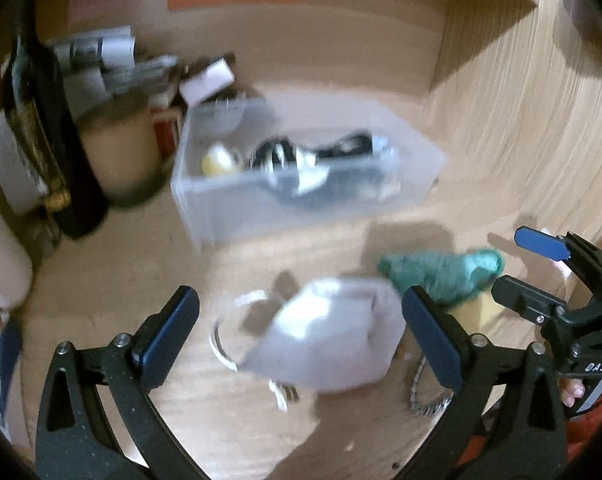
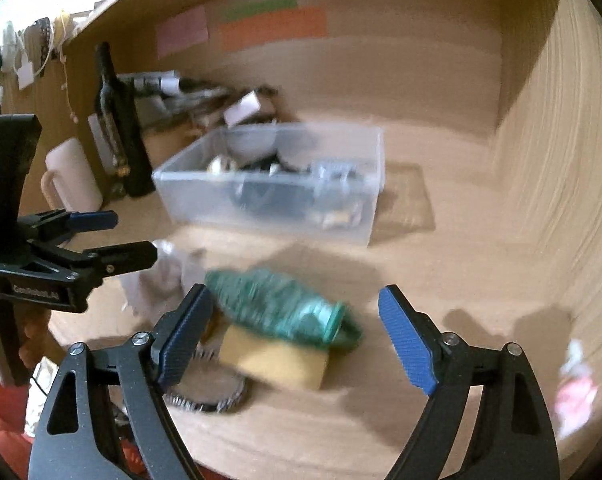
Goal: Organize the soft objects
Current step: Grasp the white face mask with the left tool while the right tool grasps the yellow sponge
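A white face mask (image 1: 333, 340) with ear loops lies on the wooden desk between the fingers of my open left gripper (image 1: 301, 336); it also shows in the right wrist view (image 2: 161, 280). A green knitted cloth (image 2: 277, 308) rests on a yellow sponge (image 2: 277, 356), between the fingers of my open right gripper (image 2: 297, 328); the cloth also shows in the left wrist view (image 1: 441, 272). A clear plastic bin (image 1: 301, 200) with several items inside stands behind; it also shows in the right wrist view (image 2: 269, 208). The frames are blurred.
A dark bottle (image 2: 117, 128), a white mug (image 2: 73, 176) and clutter stand at the back left. A braided band (image 2: 209, 396) lies under the sponge. A pink-white thing (image 2: 573, 392) lies at the right. Wooden walls enclose the back and right.
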